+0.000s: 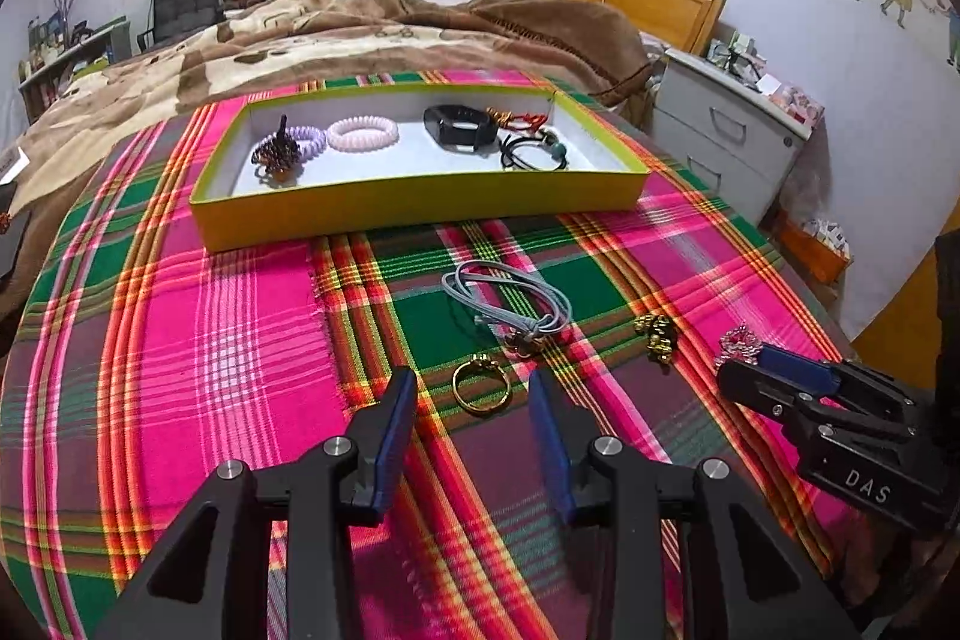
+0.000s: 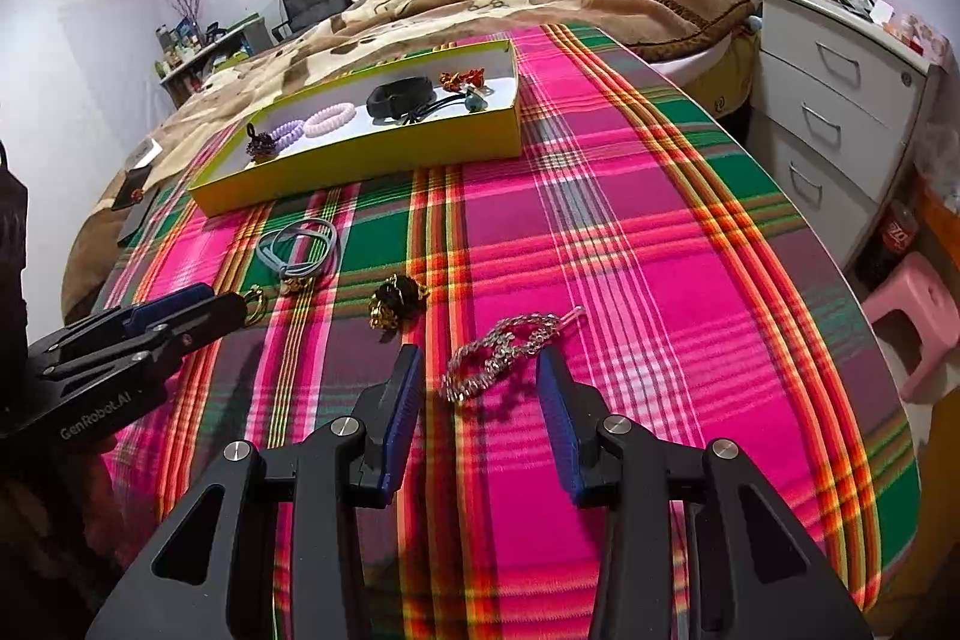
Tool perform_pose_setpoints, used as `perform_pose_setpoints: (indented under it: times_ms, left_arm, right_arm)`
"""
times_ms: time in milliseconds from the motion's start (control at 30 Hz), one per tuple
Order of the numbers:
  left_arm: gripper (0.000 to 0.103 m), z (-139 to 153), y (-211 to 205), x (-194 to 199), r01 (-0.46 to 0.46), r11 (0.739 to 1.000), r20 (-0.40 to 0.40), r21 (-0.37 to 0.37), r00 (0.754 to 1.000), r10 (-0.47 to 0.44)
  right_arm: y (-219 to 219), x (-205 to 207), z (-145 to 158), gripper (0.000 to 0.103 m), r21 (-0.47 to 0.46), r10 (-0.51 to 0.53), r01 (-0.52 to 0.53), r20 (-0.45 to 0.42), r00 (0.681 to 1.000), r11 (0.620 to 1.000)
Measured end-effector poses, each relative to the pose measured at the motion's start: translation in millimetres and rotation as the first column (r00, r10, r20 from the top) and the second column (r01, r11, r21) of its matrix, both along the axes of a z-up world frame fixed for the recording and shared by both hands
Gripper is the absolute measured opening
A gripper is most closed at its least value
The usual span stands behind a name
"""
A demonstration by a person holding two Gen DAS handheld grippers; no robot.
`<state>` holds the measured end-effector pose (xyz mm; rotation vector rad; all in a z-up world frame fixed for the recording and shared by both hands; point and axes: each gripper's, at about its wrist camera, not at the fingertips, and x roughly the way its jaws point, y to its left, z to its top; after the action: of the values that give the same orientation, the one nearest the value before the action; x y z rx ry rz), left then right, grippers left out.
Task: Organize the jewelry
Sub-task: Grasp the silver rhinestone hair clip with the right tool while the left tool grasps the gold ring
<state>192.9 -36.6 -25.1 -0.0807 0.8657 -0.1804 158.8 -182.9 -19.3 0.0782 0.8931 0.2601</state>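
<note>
A yellow-green tray (image 1: 420, 202) (image 2: 372, 160) on the plaid cloth holds spiral hair ties (image 1: 363, 133), a black band (image 1: 461, 128) and other pieces. My left gripper (image 1: 474, 388) is open and straddles a gold ring (image 1: 481, 387) on the cloth. A grey cord hair tie (image 1: 510, 301) (image 2: 298, 250) lies beyond it, and a gold-black piece (image 1: 657, 336) (image 2: 396, 301) to the right. My right gripper (image 2: 480, 370) is open and straddles a silver chain (image 2: 507, 349); it also shows in the left wrist view (image 1: 762, 370).
The plaid-covered table (image 2: 660, 220) ends at a curved right edge. Behind it is a bed with a brown blanket (image 1: 360, 34). A grey drawer unit (image 2: 840, 112) and a pink stool (image 2: 918, 316) stand to the right.
</note>
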Motion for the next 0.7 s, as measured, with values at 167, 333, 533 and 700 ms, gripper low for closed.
perform_pose_setpoints:
  times_ms: [167,333,533,700]
  left_arm:
    - [0.038,-5.4,-3.4,6.3,-0.005,1.000,-0.028,0.013,1.000,0.006]
    - [0.038,-6.5,-9.1,6.6,-0.004,0.999,-0.031,0.053,0.999,0.006]
    - [0.027,-6.3,-13.5,6.2,-0.010,0.995,-0.030,0.102,0.999,0.013]
    - [0.022,-5.7,-11.2,5.8,0.001,0.995,-0.030,0.096,1.000,0.002]
  right_arm:
    - [8.7,5.9,-0.6,0.040,-0.070,0.016,-0.015,0.010,1.000,0.997]
    - [10.5,6.3,-1.6,0.040,-0.102,0.034,-0.032,0.023,0.999,0.994]
    - [3.8,4.1,-1.2,0.022,-0.127,0.031,-0.027,0.035,0.999,0.991]
    - [-1.9,3.4,-0.6,0.018,-0.104,0.031,-0.027,0.037,0.999,0.994]
